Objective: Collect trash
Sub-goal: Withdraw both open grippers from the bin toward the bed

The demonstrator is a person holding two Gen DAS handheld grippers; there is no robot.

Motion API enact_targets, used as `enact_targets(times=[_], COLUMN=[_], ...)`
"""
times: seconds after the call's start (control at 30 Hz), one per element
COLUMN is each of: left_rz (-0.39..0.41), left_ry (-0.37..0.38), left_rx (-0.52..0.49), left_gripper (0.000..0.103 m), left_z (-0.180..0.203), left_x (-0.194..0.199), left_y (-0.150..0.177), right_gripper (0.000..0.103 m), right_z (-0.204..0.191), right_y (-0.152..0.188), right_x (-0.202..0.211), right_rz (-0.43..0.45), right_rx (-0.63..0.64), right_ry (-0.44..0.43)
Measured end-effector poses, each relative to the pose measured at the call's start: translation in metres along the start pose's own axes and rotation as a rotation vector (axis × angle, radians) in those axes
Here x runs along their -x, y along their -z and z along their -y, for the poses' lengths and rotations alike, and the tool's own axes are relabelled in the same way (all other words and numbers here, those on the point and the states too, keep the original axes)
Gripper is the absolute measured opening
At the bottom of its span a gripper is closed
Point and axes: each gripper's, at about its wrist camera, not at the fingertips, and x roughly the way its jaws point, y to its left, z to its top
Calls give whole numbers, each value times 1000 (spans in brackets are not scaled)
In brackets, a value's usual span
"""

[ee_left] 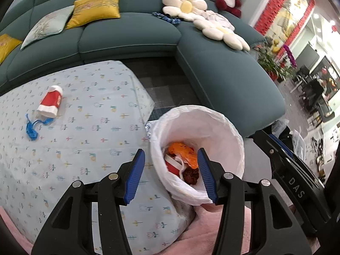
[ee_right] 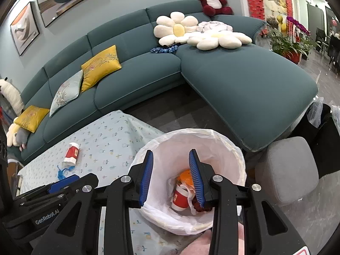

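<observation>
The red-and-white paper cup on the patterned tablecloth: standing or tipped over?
Tipped over. The red-and-white paper cup lies on its side on the patterned tablecloth, beside a blue scrap.

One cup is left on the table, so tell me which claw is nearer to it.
Left. The left claw hangs over the table edge beside the bin, on the cup's side; the right claw hangs over the bin.

Even, fairly bright indoor light; strongest glare from the bright area at upper right. Both fisheye views curve heavily at dark-vignetted edges, focus mostly sharp.
</observation>
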Motion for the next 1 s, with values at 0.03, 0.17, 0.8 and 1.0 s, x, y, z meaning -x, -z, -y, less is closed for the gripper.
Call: enact_targets(times=[0.03, 0.17, 0.8, 1.0], left_rz=[4, 14, 34, 30], left_ry=[-4, -14, -106, -151], left_rx=[8, 36, 250, 321], left_gripper=[49, 49, 49, 49], left_z=[-4, -21, -151, -202], left_x=[2, 7, 28, 30], left_y=[0, -1, 10, 15], right_gripper=[35, 35, 35, 34], right_z=[-5, -20, -132, -177], right_y=[0, 0, 17, 24], right_x=[-1, -3, -28, -45], right_rz=[-2, -8, -63, -98], right_rx=[8, 34, 188, 249], right_ry=[-3, -15, -89, -124])
